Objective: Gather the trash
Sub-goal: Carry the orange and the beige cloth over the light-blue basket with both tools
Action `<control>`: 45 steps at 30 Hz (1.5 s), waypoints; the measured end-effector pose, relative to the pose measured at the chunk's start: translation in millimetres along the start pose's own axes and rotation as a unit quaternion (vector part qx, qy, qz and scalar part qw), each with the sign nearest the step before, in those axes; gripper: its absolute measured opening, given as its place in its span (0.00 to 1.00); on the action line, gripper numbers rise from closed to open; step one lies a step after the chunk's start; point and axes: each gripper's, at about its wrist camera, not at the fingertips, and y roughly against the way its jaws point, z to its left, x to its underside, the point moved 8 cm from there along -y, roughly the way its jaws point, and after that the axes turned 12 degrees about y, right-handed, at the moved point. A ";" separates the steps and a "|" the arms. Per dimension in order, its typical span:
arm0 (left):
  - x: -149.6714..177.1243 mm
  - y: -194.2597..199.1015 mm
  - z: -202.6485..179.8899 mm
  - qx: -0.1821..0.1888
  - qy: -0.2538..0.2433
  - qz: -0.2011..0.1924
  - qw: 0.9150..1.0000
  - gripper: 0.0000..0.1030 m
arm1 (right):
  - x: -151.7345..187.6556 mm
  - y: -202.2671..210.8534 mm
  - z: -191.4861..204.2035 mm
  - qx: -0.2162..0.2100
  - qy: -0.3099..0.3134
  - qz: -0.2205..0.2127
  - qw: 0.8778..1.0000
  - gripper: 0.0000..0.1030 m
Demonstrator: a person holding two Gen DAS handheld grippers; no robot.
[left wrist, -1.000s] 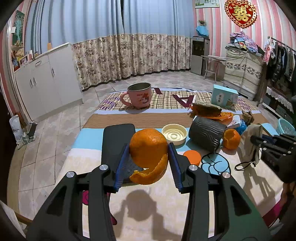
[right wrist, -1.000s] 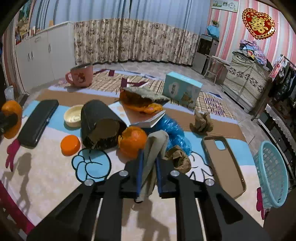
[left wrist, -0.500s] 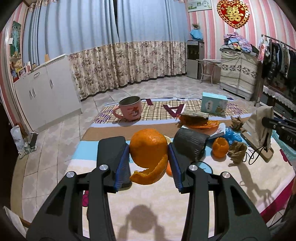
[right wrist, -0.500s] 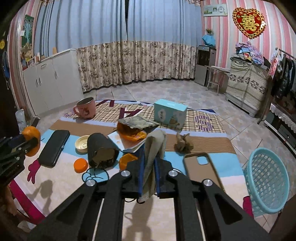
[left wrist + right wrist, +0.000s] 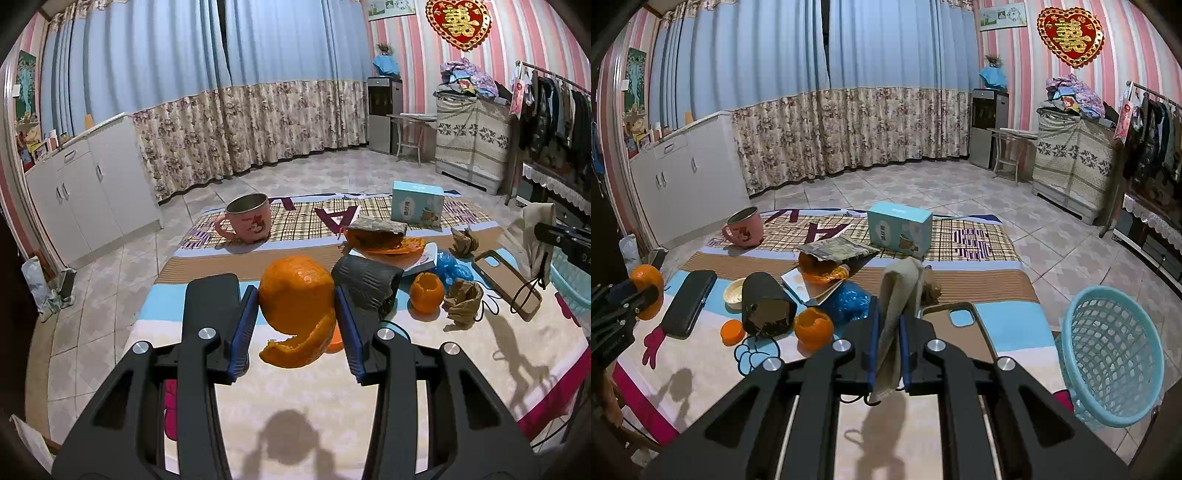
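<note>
Two grippers hang above a cluttered mat (image 5: 1004, 291), each clamped on a piece of trash.

Much is hidden or unclear. In the left wrist view the peel (image 5: 297, 308) covers most of an orange lid (image 5: 335, 342) and the bowl behind it; the right wrist view shows that bowl (image 5: 733, 293) half behind a dark roll (image 5: 764, 308). The held paper (image 5: 897, 314) hides most of a crumpled brown wad on the mat and part of a phone case (image 5: 960, 321). The basket (image 5: 1112, 350) is cut off at the frame edge in the left wrist view. Print on the blue box (image 5: 899, 229) is too small to read.

From the left: the left gripper (image 5: 297, 314) is closed partway, its blue pads pressed on either side of the orange peel, a curl of rind hanging below. It is lifted above the near left part of the mat, beside a black case (image 5: 687, 301). A hollowed peel (image 5: 813, 326) sits on the mat by the roll, with blue plastic (image 5: 851, 301) behind it.

The right gripper (image 5: 888, 354) is nearly shut, pinching a folded beige paper that stands upright between its pads, above the near middle of the mat. The blue basket stands to its right, at the mat's edge.

Readable writing: a large "A" woven into the plaid strip (image 5: 341, 218), and a gold double-happiness character on the red heart (image 5: 1070, 35) on the wall.
</note>
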 end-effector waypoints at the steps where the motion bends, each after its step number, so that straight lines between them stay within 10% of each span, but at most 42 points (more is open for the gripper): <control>1: -0.2 0.1 -1.6 0.000 -0.001 0.000 1.000 0.40 | 0.7 1.6 -3.1 0.000 -0.001 0.000 1.000 0.10; 20: -5.7 -9.2 -139.8 0.089 -0.060 0.011 0.994 0.40 | 25.7 43.9 -122.6 0.050 -0.052 -0.016 0.997 0.10; 45: 37.8 -28.4 -422.2 0.247 -0.119 0.074 0.959 0.40 | 101.1 64.8 -309.9 0.169 -0.142 0.023 0.975 0.10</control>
